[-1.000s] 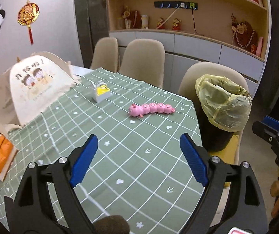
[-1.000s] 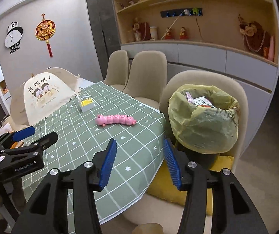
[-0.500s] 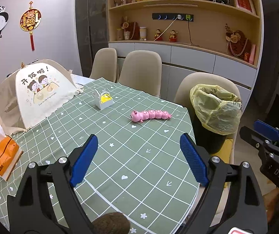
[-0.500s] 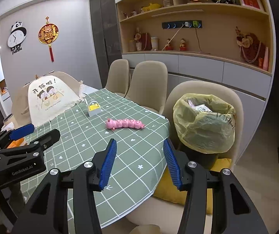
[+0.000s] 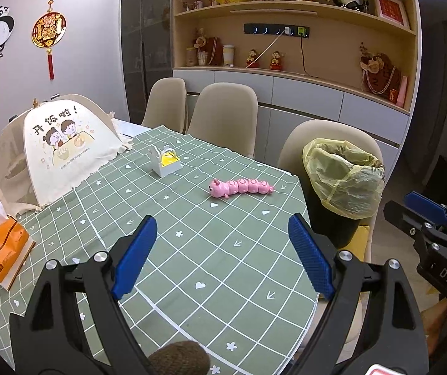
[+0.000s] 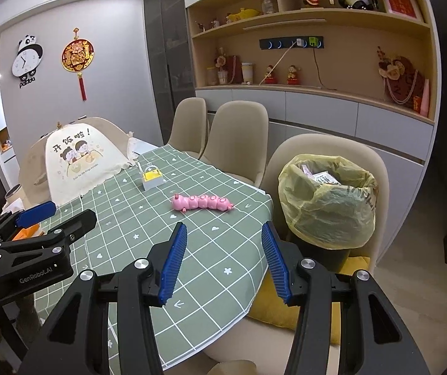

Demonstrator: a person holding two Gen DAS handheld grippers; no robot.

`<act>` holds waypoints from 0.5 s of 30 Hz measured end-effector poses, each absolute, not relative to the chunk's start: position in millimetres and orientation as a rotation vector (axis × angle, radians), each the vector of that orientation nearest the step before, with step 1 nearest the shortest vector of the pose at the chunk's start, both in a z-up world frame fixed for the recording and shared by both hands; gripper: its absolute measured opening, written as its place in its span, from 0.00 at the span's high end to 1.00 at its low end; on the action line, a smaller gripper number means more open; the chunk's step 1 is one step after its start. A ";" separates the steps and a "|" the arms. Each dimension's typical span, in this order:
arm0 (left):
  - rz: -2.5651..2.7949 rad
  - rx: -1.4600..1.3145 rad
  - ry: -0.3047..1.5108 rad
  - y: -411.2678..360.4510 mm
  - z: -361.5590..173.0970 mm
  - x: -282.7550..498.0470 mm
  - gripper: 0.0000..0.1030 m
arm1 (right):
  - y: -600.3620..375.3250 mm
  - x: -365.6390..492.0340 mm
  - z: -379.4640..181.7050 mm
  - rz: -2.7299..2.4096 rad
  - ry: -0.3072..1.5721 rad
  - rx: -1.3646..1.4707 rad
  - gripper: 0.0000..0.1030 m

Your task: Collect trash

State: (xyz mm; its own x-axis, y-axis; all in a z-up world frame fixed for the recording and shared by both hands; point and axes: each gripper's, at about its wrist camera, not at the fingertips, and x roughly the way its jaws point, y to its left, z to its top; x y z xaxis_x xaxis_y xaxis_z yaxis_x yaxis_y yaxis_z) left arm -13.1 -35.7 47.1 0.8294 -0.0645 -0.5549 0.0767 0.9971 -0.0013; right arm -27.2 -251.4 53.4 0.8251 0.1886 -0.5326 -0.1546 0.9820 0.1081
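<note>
A black bin lined with a yellow bag stands on a beige chair at the table's right end; in the right wrist view packets show inside it. My left gripper is open and empty above the green checked tablecloth. My right gripper is open and empty over the table's near corner, left of the bin. A pink caterpillar toy lies near the table's right edge, ahead of both grippers, and also shows in the right wrist view.
A small grey box with yellow contents sits mid-table. A cream mesh food cover stands at the left. An orange tissue pack lies at the near left. Beige chairs line the far side. Shelving fills the back wall.
Both grippers have drawn back and risen from the table, so the table and bin look smaller and farther. Both jaws stay open and empty.
</note>
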 end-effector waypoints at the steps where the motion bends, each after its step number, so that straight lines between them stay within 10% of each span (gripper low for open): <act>1: -0.076 0.020 0.589 -35.5 46.9 -13.2 0.21 | -251.4 -27.1 52.7 0.181 0.575 0.061 0.54; 15: -0.088 0.020 0.597 -37.0 45.5 -13.6 0.21 | -256.3 -28.4 50.3 0.161 0.580 0.069 0.54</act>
State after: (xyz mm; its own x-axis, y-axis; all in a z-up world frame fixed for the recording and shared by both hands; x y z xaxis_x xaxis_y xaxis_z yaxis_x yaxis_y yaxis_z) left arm -13.6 -36.9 45.5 0.8235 -0.0766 -0.5622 0.0881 0.9961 -0.0068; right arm -28.4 -256.3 50.3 0.8241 0.1704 -0.5402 -0.1315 0.9852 0.1101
